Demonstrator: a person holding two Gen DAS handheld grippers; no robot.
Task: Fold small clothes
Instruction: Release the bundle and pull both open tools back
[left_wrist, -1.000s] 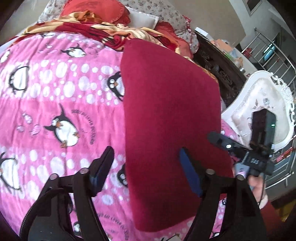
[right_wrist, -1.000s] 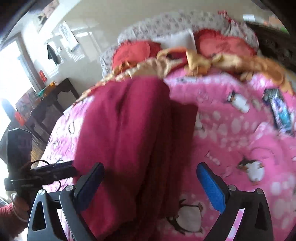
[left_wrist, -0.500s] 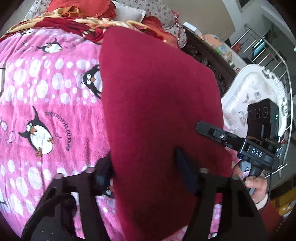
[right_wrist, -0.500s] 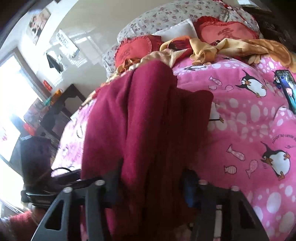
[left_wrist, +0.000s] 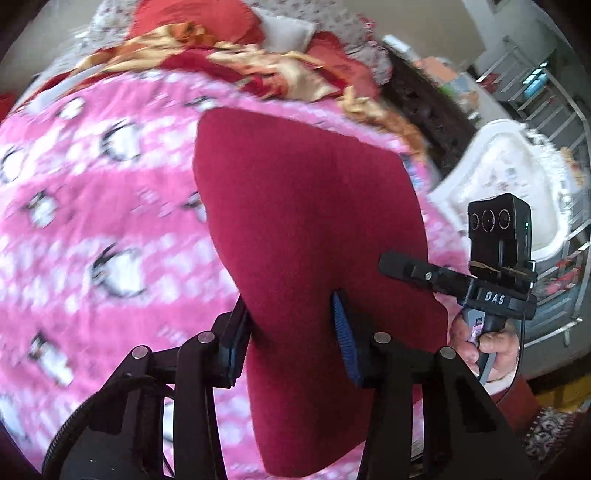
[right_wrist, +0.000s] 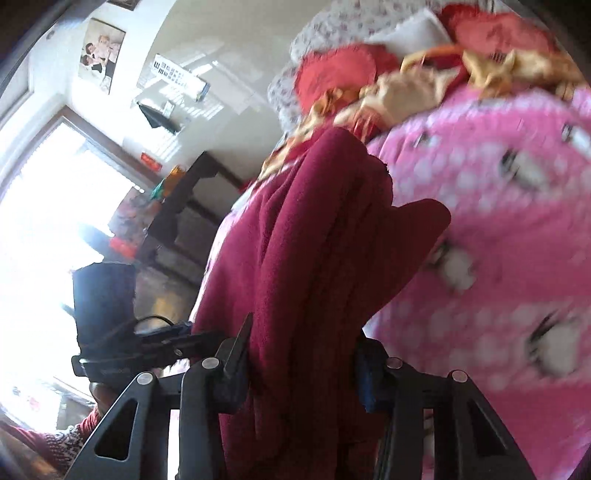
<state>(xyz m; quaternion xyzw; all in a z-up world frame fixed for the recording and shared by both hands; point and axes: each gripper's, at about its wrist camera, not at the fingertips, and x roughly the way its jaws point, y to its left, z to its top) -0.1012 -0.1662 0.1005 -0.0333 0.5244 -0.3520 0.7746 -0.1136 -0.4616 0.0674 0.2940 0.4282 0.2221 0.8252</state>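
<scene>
Clearly, "DAS" marks the right gripper (left_wrist: 391, 264) gripping red cloth (left_wrist: 306, 229).

A home bedroom: penguin blanket (left_wrist: 110, 221), pillows (right_wrist: 332, 74), window (right_wrist: 44, 206).

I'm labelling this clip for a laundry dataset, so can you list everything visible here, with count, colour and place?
garment: one, dark red, lying on the blanket, near end gripped by both grippers
blanket: one, pink with white dots and penguins, covering the bed
crumpled cloth: one, gold and red, at the far end of the bed
cushions: at least two, red, by the pillows at the head
chair: one, white, ornate, beside the bed
dark wooden furniture: one piece, near the bright window
wall picture: one, on the white wall
left gripper: black, blue pads, jaws closing on the garment
right gripper: black, blue pads, clamped on the garment
hand: one, holding the right gripper's handle
</scene>
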